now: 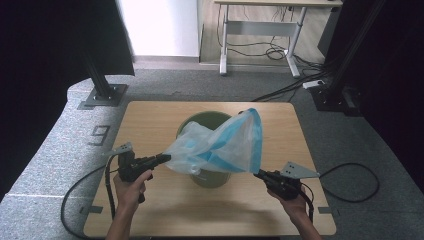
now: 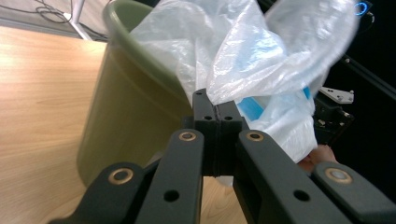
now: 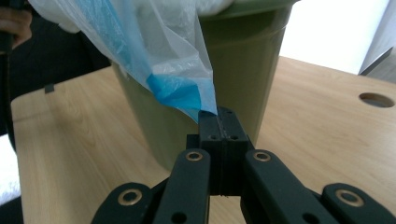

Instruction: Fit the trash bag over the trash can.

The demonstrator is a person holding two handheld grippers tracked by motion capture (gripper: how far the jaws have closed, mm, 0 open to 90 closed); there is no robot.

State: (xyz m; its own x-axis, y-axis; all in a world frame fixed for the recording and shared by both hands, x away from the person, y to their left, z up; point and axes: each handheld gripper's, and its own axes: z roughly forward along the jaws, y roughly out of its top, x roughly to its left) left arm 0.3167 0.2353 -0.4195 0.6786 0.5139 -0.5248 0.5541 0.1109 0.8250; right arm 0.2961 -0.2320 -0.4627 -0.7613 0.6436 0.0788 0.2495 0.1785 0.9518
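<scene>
Stretching plastic bag above green bin on counter: left claw clamped on one edge, right claw clamped on the opposite corner, forearms low, angled inward.

Left claw and right claw both clamped shut.

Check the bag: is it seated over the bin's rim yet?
Not yet. The bag hangs stretched between both grippers, left gripper, right gripper, above the bin.
</scene>
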